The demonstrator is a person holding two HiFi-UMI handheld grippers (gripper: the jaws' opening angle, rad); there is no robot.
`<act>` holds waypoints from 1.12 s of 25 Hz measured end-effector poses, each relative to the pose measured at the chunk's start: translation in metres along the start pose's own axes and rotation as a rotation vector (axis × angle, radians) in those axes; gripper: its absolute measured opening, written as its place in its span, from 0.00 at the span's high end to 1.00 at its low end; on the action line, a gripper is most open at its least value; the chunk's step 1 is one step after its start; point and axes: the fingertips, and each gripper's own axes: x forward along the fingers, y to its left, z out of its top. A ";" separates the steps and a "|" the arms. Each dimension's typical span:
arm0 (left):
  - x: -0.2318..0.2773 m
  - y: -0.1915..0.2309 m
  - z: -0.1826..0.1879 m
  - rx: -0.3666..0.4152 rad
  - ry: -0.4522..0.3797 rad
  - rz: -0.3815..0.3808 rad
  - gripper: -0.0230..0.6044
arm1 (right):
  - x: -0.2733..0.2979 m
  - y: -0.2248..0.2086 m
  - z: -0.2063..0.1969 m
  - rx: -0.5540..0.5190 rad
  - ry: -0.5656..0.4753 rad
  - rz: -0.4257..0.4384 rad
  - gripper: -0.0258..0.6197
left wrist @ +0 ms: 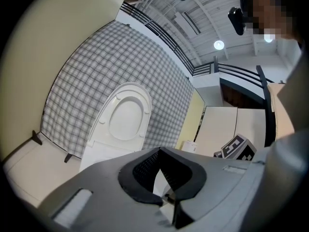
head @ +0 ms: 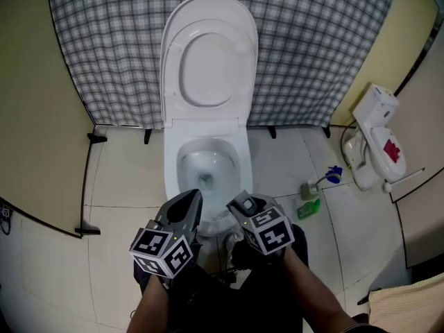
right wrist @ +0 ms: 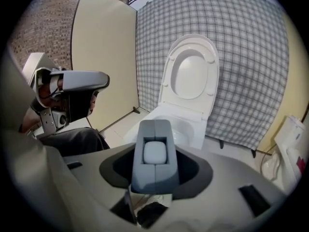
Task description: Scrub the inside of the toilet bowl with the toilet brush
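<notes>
- Left claw (head: pixel 188 202): jaws together, nothing in them, poised at the toilet's front rim.
- Right claw (head: pixel 241 204): just beside it, jaws also together and empty.
- Toilet bowl (head: pixel 240 152): just beyond both, lid (head: pixel 208 61) raised.
- Toilet brush (head: pixel 326 180): on the floor (head: pixel 125 179), right of the toilet, well apart from both claws.

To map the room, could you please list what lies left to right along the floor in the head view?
Black partition foot, toilet bowl, green container, white unit with red label.
</notes>
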 end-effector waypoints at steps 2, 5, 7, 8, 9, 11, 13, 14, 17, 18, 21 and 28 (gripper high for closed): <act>0.005 -0.007 -0.004 0.001 0.004 -0.016 0.95 | -0.006 -0.013 -0.007 -0.009 0.017 -0.037 0.65; 0.009 -0.013 -0.015 0.000 0.010 -0.025 0.95 | -0.008 -0.027 -0.021 -0.012 0.020 -0.073 0.65; 0.011 -0.014 -0.017 0.000 0.015 -0.024 0.95 | -0.009 -0.026 -0.019 -0.004 0.004 -0.072 0.65; 0.012 -0.014 -0.015 0.000 0.019 -0.022 0.95 | -0.010 -0.025 -0.014 0.000 -0.011 -0.065 0.65; 0.014 -0.013 -0.013 0.002 0.022 -0.018 0.95 | -0.009 -0.025 -0.008 0.003 -0.035 -0.056 0.65; 0.017 -0.010 -0.011 0.007 0.028 -0.008 0.95 | -0.001 -0.027 0.006 0.008 -0.099 -0.035 0.65; 0.018 -0.012 -0.016 0.010 0.038 0.001 0.95 | 0.005 -0.034 0.016 0.028 -0.154 -0.029 0.65; 0.018 -0.014 -0.018 0.013 0.042 0.002 0.95 | 0.004 -0.040 0.022 0.039 -0.180 -0.038 0.65; 0.022 -0.017 -0.018 0.035 0.052 0.001 0.95 | -0.012 -0.061 0.058 0.056 -0.295 -0.062 0.65; 0.024 -0.017 -0.017 0.047 0.055 0.002 0.95 | -0.018 -0.067 0.072 0.057 -0.336 -0.065 0.65; 0.035 -0.021 -0.009 0.087 0.059 -0.009 0.95 | -0.043 -0.088 0.107 0.051 -0.429 -0.095 0.65; 0.065 -0.049 0.000 0.135 0.064 -0.082 0.95 | -0.111 -0.140 0.114 0.076 -0.542 -0.241 0.65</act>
